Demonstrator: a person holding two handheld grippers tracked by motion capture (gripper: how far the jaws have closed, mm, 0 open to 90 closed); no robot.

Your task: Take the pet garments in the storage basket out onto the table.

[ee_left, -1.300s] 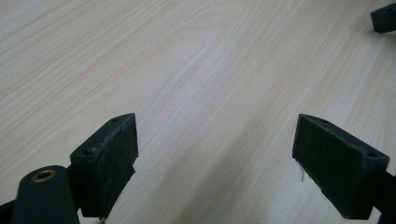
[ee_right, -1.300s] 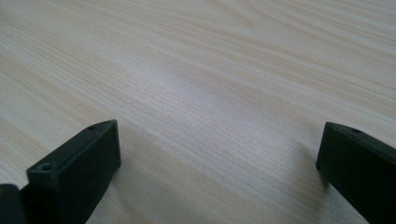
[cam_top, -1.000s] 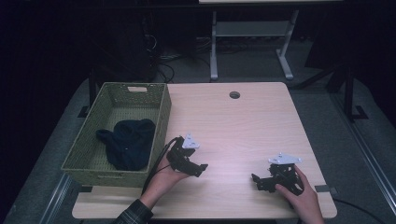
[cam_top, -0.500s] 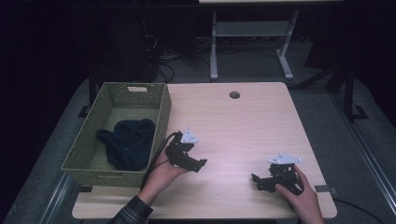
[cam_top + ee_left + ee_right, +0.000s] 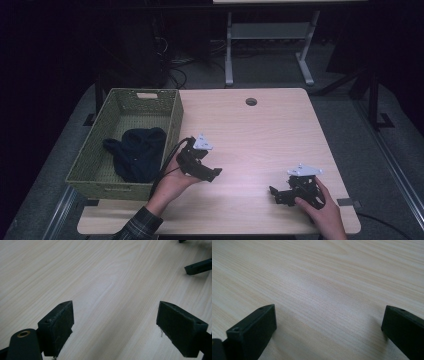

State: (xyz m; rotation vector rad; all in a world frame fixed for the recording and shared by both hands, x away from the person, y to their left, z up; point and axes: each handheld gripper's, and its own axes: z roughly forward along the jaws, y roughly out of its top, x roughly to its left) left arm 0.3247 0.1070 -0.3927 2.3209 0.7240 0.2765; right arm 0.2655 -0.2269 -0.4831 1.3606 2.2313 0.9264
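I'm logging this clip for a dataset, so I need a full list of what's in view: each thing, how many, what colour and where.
Basket: one, green woven, at the table's left edge.
Cloth: one, dark blue, bunched inside the basket.
Table: one, light wood, centre of the high view; bare between the hand-held grippers.
Cable hole: one, dark, round, near the table's far edge.
Stand: one, grey metal frame, on the floor beyond the table.
Left hand-held gripper: one, black with a grey plate, just right of the basket, jaws open, holding nothing.
Right hand-held gripper: one, black with a grey plate, near the table's front right, jaws open, holding nothing.
Hands: two, one on each hand-held gripper; a plaid sleeve on the left arm.
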